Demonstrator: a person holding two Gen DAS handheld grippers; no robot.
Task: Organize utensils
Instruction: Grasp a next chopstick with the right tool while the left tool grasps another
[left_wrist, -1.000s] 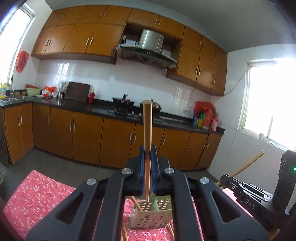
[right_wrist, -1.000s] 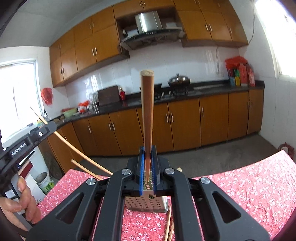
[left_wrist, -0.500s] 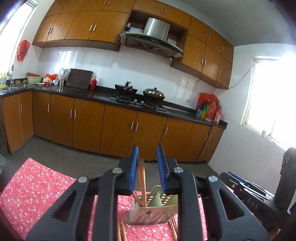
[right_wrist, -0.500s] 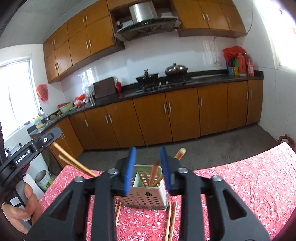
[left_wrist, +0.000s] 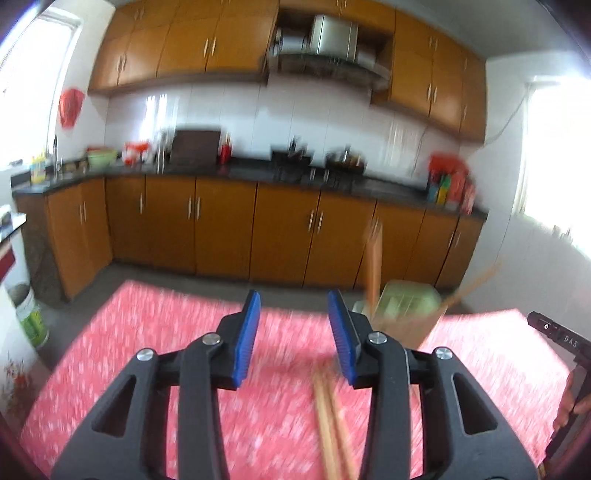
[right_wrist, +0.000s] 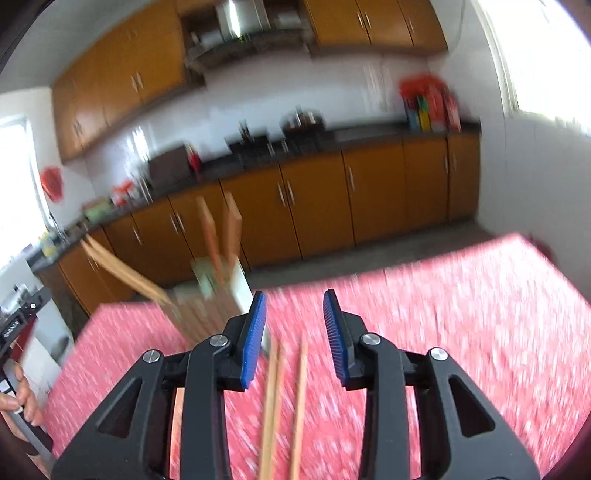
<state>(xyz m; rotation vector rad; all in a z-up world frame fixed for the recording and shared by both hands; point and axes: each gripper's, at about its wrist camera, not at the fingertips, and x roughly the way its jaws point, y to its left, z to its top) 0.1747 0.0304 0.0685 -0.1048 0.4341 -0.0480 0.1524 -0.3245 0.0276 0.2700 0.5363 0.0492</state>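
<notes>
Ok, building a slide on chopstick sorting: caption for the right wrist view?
Right gripper open above loose chopsticks on the red tablecloth, utensil holder already stocked behind.

Red floral tablecloth (left_wrist: 155, 354), orange-brown base cabinets (left_wrist: 221, 229) – dark countertop (left_wrist: 258, 171), range hood (left_wrist: 328, 44), white tiled wall (left_wrist: 258, 110)

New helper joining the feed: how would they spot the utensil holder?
Find the red floral tablecloth. Near its far edge stands a pale green perforated holder. It is the only upright container there, with wooden chopsticks sticking out; other chopsticks lie flat.
</notes>
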